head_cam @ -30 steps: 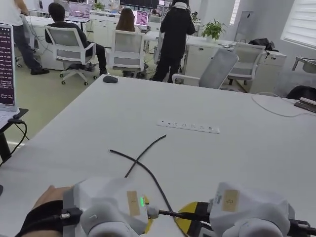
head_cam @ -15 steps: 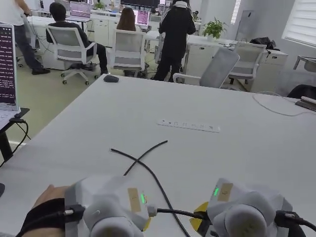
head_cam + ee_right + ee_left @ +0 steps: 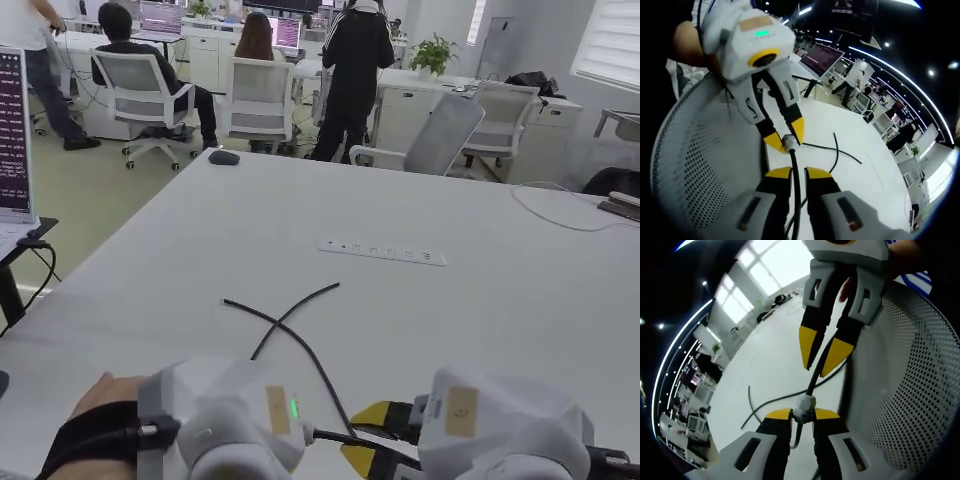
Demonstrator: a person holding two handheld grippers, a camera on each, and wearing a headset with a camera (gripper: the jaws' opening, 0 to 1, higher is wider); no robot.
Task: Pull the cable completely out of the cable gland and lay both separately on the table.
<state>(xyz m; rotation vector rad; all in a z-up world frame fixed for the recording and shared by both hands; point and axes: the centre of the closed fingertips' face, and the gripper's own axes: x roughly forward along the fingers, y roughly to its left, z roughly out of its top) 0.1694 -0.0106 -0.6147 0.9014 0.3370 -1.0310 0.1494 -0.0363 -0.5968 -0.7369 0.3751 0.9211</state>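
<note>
**Surface** (image 3: 450, 200): white and wide, spanning the head view. Chairs (image 3: 258, 100) and people (image 3: 352, 70) stand beyond its far edge.

**Mesh panel** (image 3: 905, 365): perforated and pale, just beside the grippers in both gripper views.

**Left gripper** (image 3: 802, 414): at the near edge of the surface, with its jaws clenched on the gland (image 3: 804, 404).

**Right gripper** (image 3: 794, 173): faces the left gripper tip to tip and stands just apart from it. Its jaws are closed on the cable (image 3: 300, 345) a little way out from the gland.

**Cable**: black and thin. It passes through the gland, and a short straight stretch runs from the gland to the right jaws. The rest lies on the surface ahead of the grippers, where two strands cross in an X.

**Gland**: small and white, held between the yellow tips of the left jaws.
</note>
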